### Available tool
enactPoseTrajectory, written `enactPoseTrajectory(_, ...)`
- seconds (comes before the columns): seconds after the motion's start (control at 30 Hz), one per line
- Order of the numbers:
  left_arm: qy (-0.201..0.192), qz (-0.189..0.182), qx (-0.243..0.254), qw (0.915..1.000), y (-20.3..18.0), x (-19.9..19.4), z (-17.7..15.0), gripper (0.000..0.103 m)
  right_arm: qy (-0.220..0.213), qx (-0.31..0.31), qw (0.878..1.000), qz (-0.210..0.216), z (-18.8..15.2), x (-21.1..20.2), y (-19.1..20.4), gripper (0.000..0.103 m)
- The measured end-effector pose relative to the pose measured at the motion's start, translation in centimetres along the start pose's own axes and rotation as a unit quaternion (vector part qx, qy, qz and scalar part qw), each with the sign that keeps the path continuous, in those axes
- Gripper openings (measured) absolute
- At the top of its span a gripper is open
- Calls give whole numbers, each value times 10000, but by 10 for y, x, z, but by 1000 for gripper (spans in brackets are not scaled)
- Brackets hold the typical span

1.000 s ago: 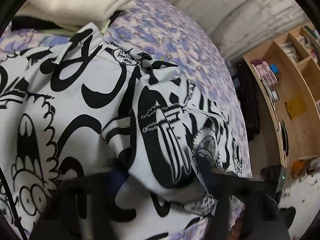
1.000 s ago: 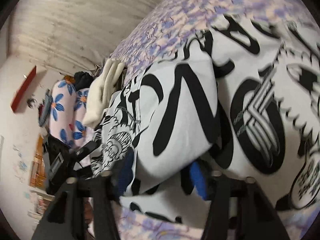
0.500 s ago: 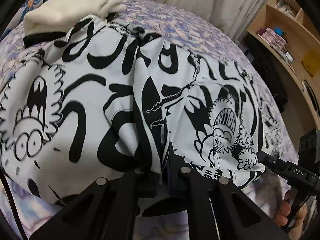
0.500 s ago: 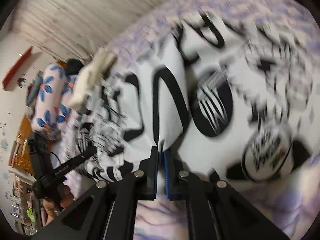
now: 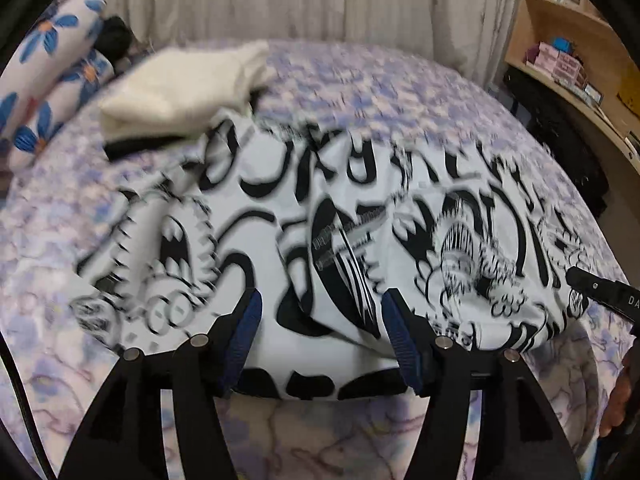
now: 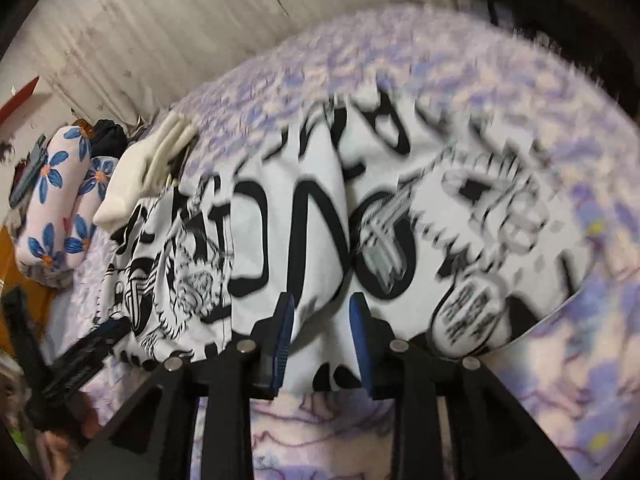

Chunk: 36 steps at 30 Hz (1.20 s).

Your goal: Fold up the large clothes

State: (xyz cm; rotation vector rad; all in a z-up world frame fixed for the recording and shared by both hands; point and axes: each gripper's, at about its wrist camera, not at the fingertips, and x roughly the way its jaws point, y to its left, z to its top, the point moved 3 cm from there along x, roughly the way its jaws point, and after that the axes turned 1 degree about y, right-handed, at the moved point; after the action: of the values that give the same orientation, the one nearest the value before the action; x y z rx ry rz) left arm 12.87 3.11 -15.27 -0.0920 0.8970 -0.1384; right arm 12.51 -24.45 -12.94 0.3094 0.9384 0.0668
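- Currently the black-and-white graphic-print garment lies on the purple patterned bedsheet, bunched into a rough block with a raised fold ridge down its middle; looks part-folded, not flat yet.
- Left gripper sits at the garment's near edge, jaws opening; cloth is seen between the blue pads but they stand clear of it, so nothing is clamped.
- Right gripper is also at the near hem, either side of the ridge, jaws opening with a narrower gap; fabric sits between the pads, no pinch visible though blur makes it hard to be sure.
- Judgement: both claws are letting go after laying a fold down, which would explain the near edge lying doubled on the sheet.
- Each wrist view catches the other gripper at its frame edge with part of the person's hand on it, so the two are working the same near hem, side by side.
- Cream folded cloth lies at the garment's far left corner, touching or just overlapping it, on top of a dark item; probably a done pile.
- Blue-flower pillows sit beyond that by the curtain; wooden shelves stand to the right of the bed.
- Likely next: regrip for another fold, since the bundle is still wide and lumpy.
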Motion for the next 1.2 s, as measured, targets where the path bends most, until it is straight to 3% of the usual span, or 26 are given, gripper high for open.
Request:
enactPoseTrajectory(0.07,-152,-51,44,9999,-1,-5,10,54,-133,-268,9995,61,4,-2,12,29)
enactPoseTrajectory(0.1,-208,-122,77,9997,-2,-6,16,39,-155,-397,9990,133,8,1,21,29)
enactPoseTrajectory(0.17,-180,-270,96,9994,-7,4,31,26,-162,-606,9977,260,14,11,39,29)
enactPoseTrajectory(0.23,-120,-399,32,9991,-13,17,45,21,-187,-853,9957,321,23,25,60,29)
enactPoseTrajectory(0.33,-141,-573,12,9983,-25,40,64,20,-260,-1122,9928,316,37,48,85,29)
enactPoseTrajectory(0.47,286,-162,14,9995,-29,94,74,20,109,-1112,9935,232,44,90,82,29)
enactPoseTrajectory(0.53,425,-6,-51,9991,-21,114,73,20,155,-1108,9936,140,47,103,67,24)
enactPoseTrajectory(0.63,564,162,-296,9978,2,130,69,20,61,-1006,9941,-397,52,102,36,10)
enactPoseTrajectory(0.8,514,173,-437,9976,15,127,60,17,118,-620,9973,-378,47,93,2,7)
enactPoseTrajectory(1.0,515,315,-395,9974,8,116,59,17,189,-374,9988,-261,46,81,2,10)
enactPoseTrajectory(1.13,410,165,-298,9986,1,86,54,22,216,-332,9991,177,45,61,18,12)
enactPoseTrajectory(1.2,377,-25,-251,9990,-6,71,46,30,234,-432,9979,426,39,50,33,20)
